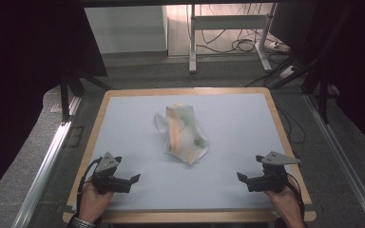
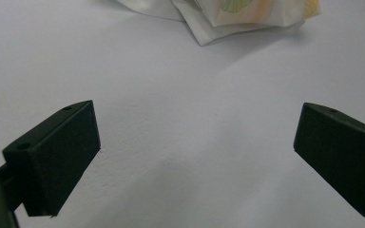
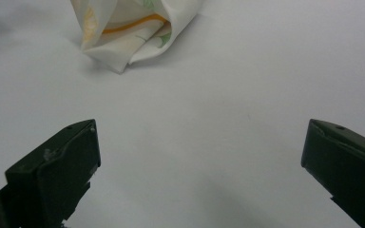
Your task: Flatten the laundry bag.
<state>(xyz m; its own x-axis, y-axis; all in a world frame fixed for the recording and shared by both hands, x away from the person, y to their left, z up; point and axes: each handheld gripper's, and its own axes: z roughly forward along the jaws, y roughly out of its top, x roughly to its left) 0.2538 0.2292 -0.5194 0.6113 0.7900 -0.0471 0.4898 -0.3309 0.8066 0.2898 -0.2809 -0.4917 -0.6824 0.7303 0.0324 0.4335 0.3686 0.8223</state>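
A crumpled white cloth (image 1: 183, 135) with orange and green print lies in a heap at the middle of the white table (image 1: 247, 123). My left gripper (image 1: 132, 182) rests near the front left corner, held in a hand, its jaws pointing right and wide apart. Over by the front right corner my right gripper (image 1: 244, 180) mirrors it, jaws pointing left. In the left gripper view the left gripper (image 2: 195, 133) is open over bare table, the cloth (image 2: 237, 14) at the top edge. The right gripper (image 3: 199, 147) is open too, with the cloth (image 3: 128, 33) at the upper left.
The table has a wooden rim (image 1: 190, 90). Metal rails (image 1: 47, 161) run along the floor on both sides. Behind the table stand a desk frame (image 1: 192, 42) and loose cables (image 1: 247, 45). Dark curtains hang left and right.
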